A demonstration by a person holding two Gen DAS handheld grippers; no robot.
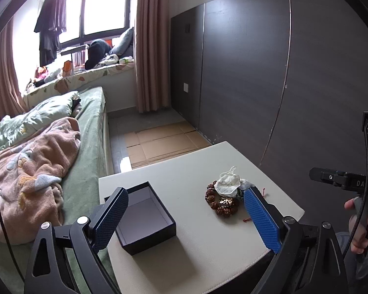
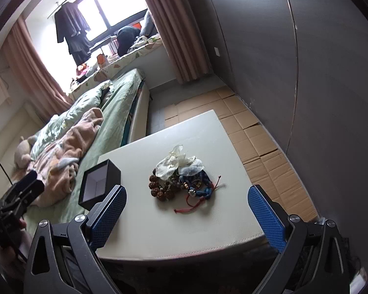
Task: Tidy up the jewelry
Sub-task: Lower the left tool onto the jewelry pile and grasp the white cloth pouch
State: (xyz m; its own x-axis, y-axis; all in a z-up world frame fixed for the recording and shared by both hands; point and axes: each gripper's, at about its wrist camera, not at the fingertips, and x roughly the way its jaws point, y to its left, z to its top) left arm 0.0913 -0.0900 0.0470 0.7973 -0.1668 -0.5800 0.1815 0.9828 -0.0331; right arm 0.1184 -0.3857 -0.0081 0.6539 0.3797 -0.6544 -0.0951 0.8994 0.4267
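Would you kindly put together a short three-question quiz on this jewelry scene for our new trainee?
1. True or false: the black box on the white table already holds jewelry.
2. What lies on top of the brown bead bracelet? A) white sheer pouch B) a watch C) the box lid
3. Fill in: the left gripper and the right gripper both stand ____.

Key: 1 false, the box is empty; 2 A; 3 open, holding nothing.
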